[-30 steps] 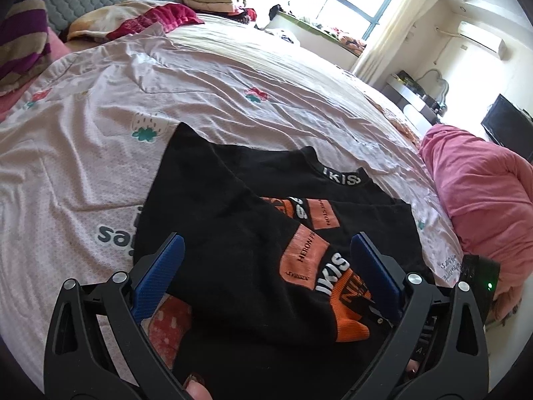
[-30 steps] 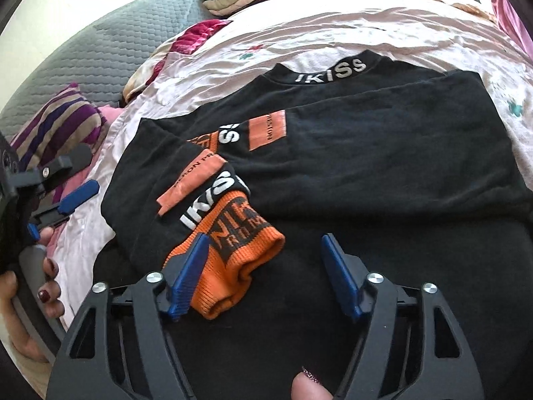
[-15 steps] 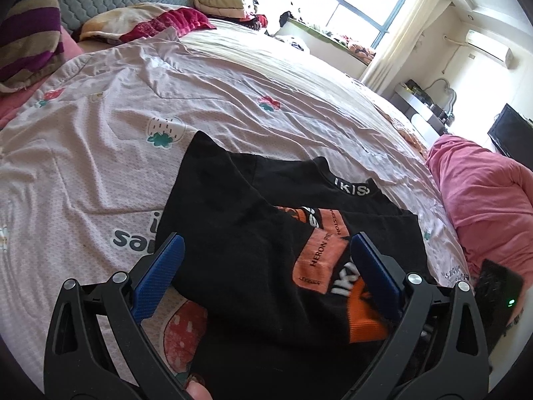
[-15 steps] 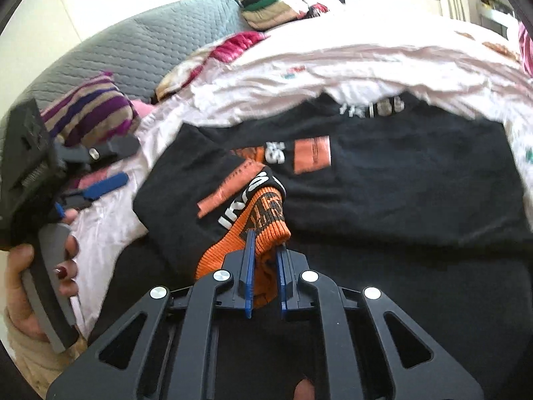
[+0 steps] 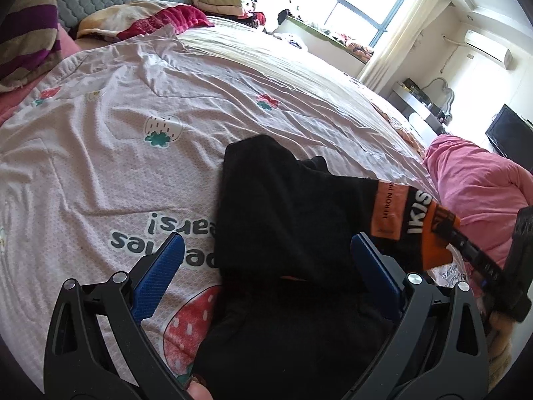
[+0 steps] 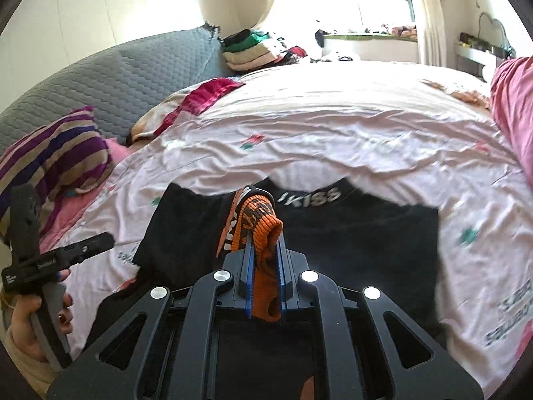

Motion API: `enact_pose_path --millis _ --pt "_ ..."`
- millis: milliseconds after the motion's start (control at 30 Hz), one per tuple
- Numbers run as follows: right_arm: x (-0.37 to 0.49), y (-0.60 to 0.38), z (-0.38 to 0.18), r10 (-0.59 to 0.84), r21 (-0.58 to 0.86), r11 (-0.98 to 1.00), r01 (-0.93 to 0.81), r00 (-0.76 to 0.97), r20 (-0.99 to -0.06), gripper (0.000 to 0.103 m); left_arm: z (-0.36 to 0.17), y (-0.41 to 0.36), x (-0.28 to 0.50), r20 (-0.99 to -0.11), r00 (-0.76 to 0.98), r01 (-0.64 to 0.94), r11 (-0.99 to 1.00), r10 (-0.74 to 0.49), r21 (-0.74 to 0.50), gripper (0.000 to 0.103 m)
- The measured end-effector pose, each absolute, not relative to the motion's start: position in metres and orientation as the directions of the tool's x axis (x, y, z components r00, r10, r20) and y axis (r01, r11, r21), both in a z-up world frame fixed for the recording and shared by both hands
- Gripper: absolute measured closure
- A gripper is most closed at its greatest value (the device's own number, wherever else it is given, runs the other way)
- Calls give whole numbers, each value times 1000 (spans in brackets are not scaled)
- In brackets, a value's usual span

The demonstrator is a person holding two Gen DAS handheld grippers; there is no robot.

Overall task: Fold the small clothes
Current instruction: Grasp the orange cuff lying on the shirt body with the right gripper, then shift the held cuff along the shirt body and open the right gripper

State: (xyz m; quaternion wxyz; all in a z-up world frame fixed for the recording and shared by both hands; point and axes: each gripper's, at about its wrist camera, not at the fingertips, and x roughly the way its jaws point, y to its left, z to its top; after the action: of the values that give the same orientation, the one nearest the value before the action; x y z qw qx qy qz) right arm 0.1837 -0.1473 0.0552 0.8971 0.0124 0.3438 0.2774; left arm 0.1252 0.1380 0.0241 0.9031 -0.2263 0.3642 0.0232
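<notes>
A black sweatshirt [image 6: 359,233] with white collar lettering lies on the pink strawberry-print bedsheet [image 5: 133,106]. Its left sleeve ends in an orange cuff [image 6: 263,226], and my right gripper [image 6: 265,250] is shut on that cuff, holding it lifted above the shirt's body. In the left wrist view the raised sleeve [image 5: 299,206] stretches to the right, with the cuff [image 5: 436,236] pinched by the right gripper [image 5: 466,250]. My left gripper [image 5: 263,266] stands open low over the sleeve and shoulder, nothing pressed between its blue pads [image 5: 160,266].
A striped pillow [image 6: 56,153] and a grey quilted headboard [image 6: 116,76] stand at the left. Folded clothes [image 6: 253,50] are stacked at the bed's far end. A pink duvet [image 5: 476,180] is heaped at the right. A hand [image 6: 30,330] holds the left gripper's handle.
My right gripper closed on the orange cuff and lifted it, pulling the sleeve up and to the right off the shirt's body. The left gripper stayed open in place.
</notes>
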Motion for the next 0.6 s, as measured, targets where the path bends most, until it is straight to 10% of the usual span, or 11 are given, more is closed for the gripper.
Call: enact_pose_path --millis 433,600 --pt "205 -190 48 453 220 887 -406 666 -593 93 46 132 178 -674 728 -121 945 -125 -305 10" --pt "211 -195 41 422 206 902 -381 671 -609 93 30 130 194 -685 712 -107 940 -154 -323 28"
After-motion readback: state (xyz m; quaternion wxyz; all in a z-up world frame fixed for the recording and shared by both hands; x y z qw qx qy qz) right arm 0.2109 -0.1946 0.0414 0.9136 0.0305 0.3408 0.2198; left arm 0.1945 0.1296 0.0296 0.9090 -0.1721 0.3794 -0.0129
